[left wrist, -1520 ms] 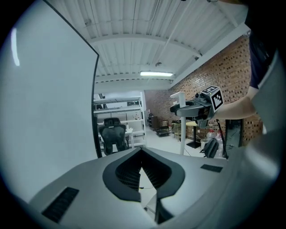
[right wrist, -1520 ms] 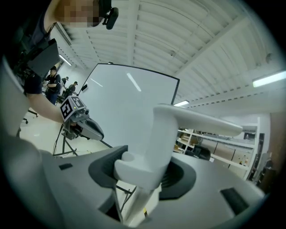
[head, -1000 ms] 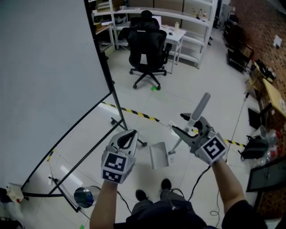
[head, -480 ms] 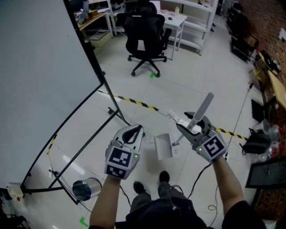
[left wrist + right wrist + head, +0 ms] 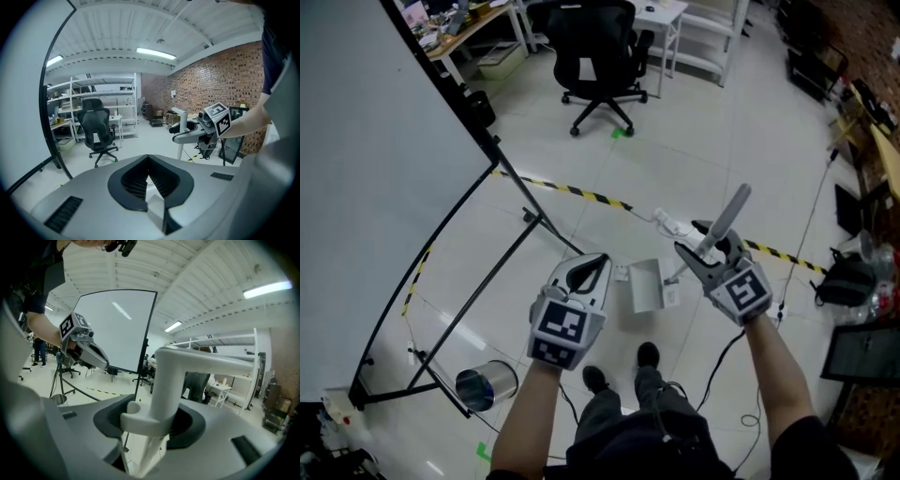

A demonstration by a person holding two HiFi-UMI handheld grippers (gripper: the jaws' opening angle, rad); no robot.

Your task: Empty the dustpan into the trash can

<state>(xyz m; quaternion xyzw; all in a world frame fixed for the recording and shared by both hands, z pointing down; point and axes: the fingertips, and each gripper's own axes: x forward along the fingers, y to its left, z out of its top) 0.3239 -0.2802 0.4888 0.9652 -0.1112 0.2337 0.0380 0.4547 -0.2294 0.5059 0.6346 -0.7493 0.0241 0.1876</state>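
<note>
Right gripper (image 5: 701,251) clamps the dustpan (image 5: 646,287) by its handle (image 5: 729,212), hiding the handle's middle.

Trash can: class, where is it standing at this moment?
In the head view the trash can stands on the floor at lower left, beside the foot of the black screen stand, left of the person's left arm.

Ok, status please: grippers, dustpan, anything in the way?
Left gripper shut, empty. Right gripper shut on dustpan handle. Trash can off to the left, stand legs close beside it.
</note>
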